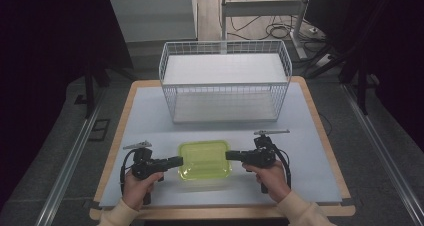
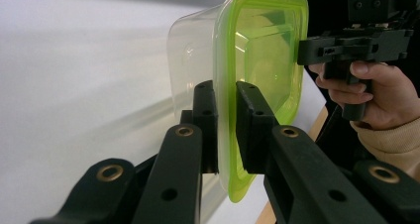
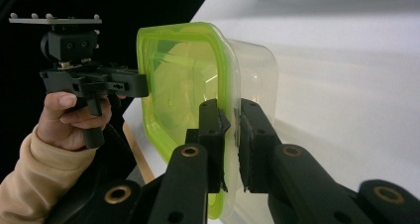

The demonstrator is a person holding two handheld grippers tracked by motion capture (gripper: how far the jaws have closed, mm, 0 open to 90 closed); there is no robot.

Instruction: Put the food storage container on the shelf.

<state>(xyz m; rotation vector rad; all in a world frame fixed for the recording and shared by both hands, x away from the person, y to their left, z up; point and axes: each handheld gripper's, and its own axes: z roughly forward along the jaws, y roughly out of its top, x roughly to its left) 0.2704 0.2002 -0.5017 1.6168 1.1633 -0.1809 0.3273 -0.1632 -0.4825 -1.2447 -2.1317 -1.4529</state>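
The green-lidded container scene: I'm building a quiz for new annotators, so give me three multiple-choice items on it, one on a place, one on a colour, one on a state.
1. Where does the wire basket stand relative to the container?
A. Beyond it, at the far side of the table
B. Between it and the person
C. On top of it

2. What colour is the container's lid?
A. Red
B. Yellow-green
C. Black

3. How is the left hand-held gripper set?
A. Wide open above the table
B. Inside the basket
C. Jaws on either side of the lid's rim

Answers:
1. A, since the high view shows the basket past the container.
2. B, as the lid is translucent yellow-green.
3. C, as the left gripper view shows the rim between its jaws; the right hand-held gripper sits likewise.
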